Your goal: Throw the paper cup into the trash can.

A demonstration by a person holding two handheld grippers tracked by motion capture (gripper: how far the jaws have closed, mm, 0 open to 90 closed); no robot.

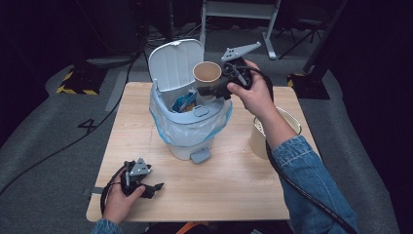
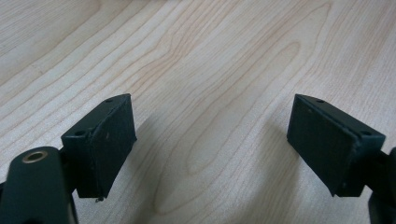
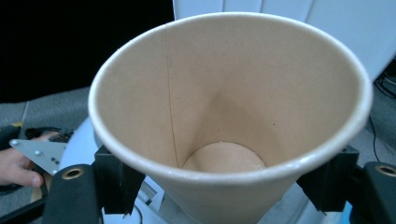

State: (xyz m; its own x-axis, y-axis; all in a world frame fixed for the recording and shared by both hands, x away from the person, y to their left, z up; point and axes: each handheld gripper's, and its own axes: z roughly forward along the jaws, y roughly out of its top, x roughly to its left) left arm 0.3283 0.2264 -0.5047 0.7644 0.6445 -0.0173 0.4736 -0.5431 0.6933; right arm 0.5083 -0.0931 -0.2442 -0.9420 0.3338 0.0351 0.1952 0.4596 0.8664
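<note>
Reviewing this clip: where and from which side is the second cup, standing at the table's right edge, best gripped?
Judging by its pose, grip the cup across its upper wall just under the rim, coming from the right edge side. It stands upright with its mouth open, and the bin crowds its left.

Grey carpet floor [image 1: 44, 146], wooden table [image 1: 224, 180], perhaps desk legs [image 1: 270, 34] behind.

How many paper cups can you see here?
2. One brown cup is held by the right gripper above the open bin; another cup stands on the table, partly hidden behind the person's forearm.
</note>
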